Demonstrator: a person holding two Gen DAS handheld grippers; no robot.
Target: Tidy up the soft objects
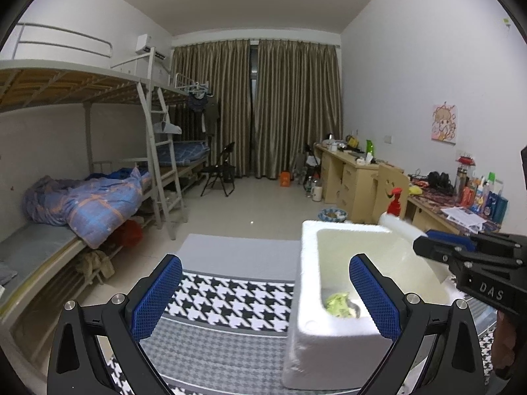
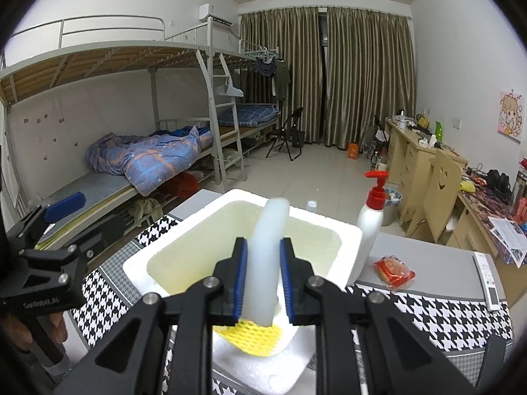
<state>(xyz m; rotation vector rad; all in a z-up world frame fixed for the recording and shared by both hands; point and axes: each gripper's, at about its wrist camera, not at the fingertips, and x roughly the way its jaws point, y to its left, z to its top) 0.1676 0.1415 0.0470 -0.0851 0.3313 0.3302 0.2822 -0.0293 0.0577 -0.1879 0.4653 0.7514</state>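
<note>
Right tool (image 2: 263, 283) is clamped on a white foam tube (image 2: 266, 256). Its blue pads press the tube from both sides, about halfway along. The tube stands up between them and bends over at the top. It hangs above the white foam box (image 2: 349, 240) on the desk (image 2: 428, 256), at the near end of the box.

Left tool (image 1: 266, 299) is wide apart and holds nothing. It points a little downward, over the checked cloth (image 1: 230, 299), with its right pad by the near wall of the box.

I think the tube is very light and squashy. It bends easily, so a soft grip near the middle is best. A hard squeeze would flatten it, and a grip near one end would let it flop.

Inside the box lie a yellow net sleeve (image 2: 250, 335) and a green crumpled thing (image 1: 337, 304). A pump bottle (image 2: 372, 217) with a red top stands just right of the box. A red packet (image 2: 393, 271) lies on the desk to the right.
</note>
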